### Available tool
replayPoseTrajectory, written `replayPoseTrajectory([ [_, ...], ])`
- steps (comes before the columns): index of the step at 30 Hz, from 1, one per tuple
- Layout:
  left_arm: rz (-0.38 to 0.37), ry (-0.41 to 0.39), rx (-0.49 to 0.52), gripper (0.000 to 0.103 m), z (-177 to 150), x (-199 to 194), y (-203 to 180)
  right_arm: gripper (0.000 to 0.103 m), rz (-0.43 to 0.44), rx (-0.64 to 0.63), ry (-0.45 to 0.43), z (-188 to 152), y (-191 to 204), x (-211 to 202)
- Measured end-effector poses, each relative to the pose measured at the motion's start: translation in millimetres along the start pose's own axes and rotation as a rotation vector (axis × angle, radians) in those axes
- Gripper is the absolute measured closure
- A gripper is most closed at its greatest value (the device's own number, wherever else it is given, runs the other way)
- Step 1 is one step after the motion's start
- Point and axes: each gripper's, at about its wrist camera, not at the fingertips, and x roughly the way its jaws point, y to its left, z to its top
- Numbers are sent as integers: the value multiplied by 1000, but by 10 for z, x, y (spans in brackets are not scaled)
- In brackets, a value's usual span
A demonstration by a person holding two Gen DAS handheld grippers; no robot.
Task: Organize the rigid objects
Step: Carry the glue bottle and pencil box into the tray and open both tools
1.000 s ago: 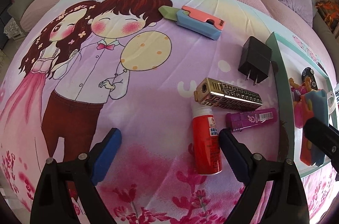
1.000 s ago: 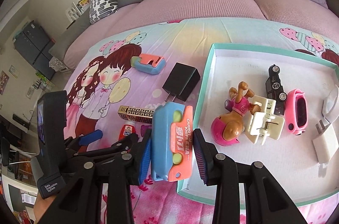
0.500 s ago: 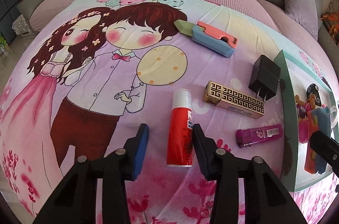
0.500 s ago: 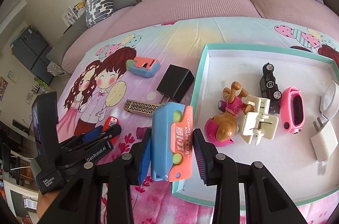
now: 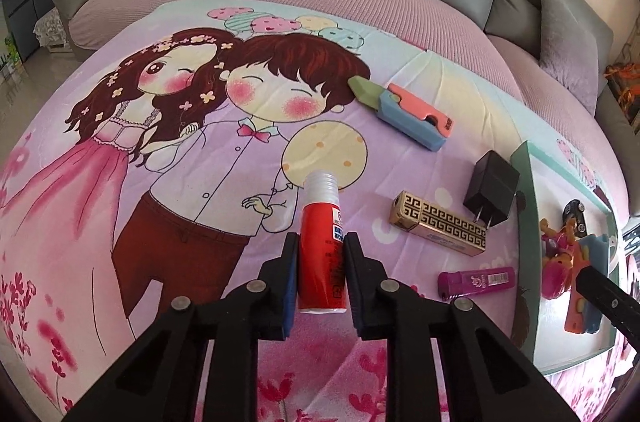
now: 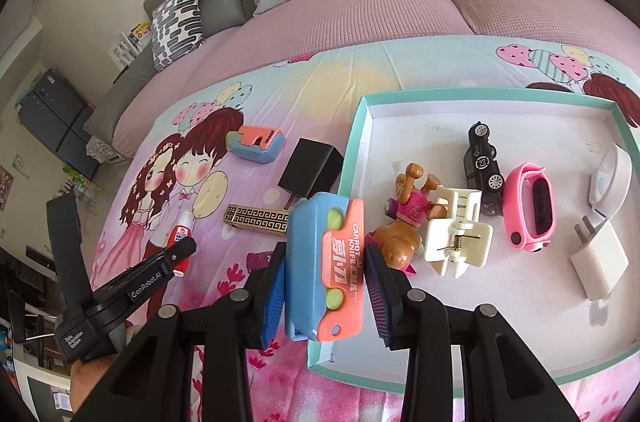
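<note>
Your left gripper (image 5: pixel 321 264) had just been closing, and its jaws were pinching the red glue bottle (image 5: pixel 322 254) low on its body, near the flat base. The bottle still lay on the bed (image 5: pixel 168 182), cap end pointing away from you toward the middle of the printed sheet. Gripped that far from its middle, it could have swung cap-down or slid through the pads when you lifted it, since the round plastic gave the pads little to bite on.

Your right gripper (image 6: pixel 325 274) had its jaws clamped on the blue and orange toy knife (image 6: pixel 324 262), held over the near left corner of the tray (image 6: pixel 352 150). Released there, it could have caught on the tray's rim or knocked the toy dog (image 6: pixel 408 226) just beside it. The black charger (image 5: pixel 490 188), gold lighter (image 5: pixel 440 228) and purple lighter (image 5: pixel 476 280) remained loose on the bed beside the tray's left edge.
</note>
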Motion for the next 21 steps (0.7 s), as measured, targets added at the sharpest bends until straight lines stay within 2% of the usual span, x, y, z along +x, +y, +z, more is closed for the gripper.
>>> replayPoseTrajectory([
  [6, -40, -84, 16, 80, 83, -316, -131, 64, -12, 35, -82, 56, -136, -294],
  [10, -79, -116, 57, 81, 116, -474, -319, 63, -51, 69, -141, 92, -298, -520],
  [16, -157, -125, 160, 80, 81, -593, -765, 63, -139, 146, -201, 97, -652, -793],
  [21, -234, -93, 273, 80, -50, -592, -1214, 63, -248, 191, -196, 74, -910, -872],
])
